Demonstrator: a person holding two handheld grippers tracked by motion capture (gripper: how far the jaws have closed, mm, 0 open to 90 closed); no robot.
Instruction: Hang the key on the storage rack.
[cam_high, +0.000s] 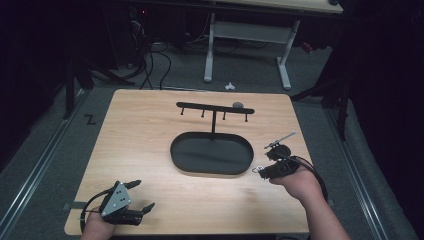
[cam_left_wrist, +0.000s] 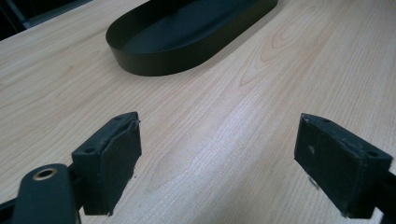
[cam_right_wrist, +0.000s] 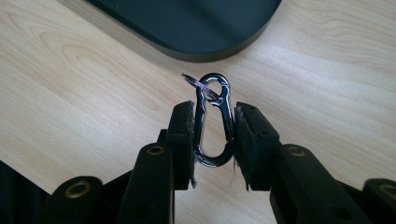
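In my right gripper view the tray (cam_right_wrist: 196, 28) ran off the top edge, so I saw only its near rim. My pads (cam_right_wrist: 184, 140) covered both sides of the carabiner (cam_right_wrist: 214, 123). From the high view the carabiner (cam_high: 258, 169) was too small to tell, perhaps just a pale glint. In my left gripper view the tray (cam_left_wrist: 187, 37) was cut off too.

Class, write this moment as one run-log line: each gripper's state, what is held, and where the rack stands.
right gripper: shut on carabiner | left gripper: open, over table | rack: hooks bare, on tray
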